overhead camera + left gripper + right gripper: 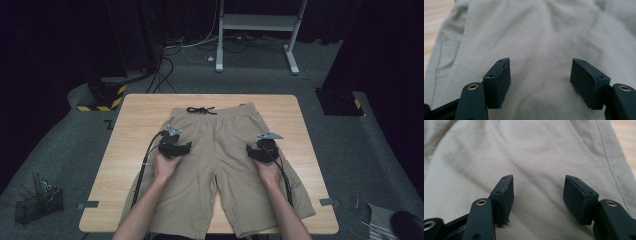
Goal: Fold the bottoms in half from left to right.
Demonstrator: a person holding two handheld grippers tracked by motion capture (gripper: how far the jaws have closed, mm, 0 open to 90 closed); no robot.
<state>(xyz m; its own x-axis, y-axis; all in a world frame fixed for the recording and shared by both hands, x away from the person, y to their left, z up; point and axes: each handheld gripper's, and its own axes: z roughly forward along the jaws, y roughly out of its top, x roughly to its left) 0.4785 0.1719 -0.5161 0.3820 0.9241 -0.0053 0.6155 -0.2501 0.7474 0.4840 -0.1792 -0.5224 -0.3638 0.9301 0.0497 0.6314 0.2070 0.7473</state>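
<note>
We are looking down on one pair of khaki cotton shorts (220,160) lying flat on the light wooden tabletop (135,150), waistband at the far side, two legs reaching toward the near edge and slightly over it. One black drawstring (201,110) is sitting tied at the waistband. We are counting two hands: the left hand (165,166) is holding the left black two-jaw gripper (175,144) over the shorts' left hip area, and the right hand (269,169) is holding the right black two-jaw gripper (264,149) over the right hip area. Each gripper is carrying one grey three-cornered plate and trailing one black cable back toward the near edge.

In the left gripper view, the left gripper (540,75) is showing its two fingers (499,82) standing well apart, nothing between them, with rumpled khaki cloth (541,37) just beneath and a strip of wood at the upper left. In the right gripper view, the right gripper (538,195) is likewise showing two fingers (503,197) spread apart and clamping nothing, with a stitched side seam running down the cloth at the right and wood beyond it.

Off the tabletop, on the grey carpet floor (65,135), we are spotting one black wire basket (39,204) at the lower left, one yellow-and-black striped base (102,97), and one white metal frame (257,30) at the far end. We are reading no brands, labels or writing anywhere; none is legible.
</note>
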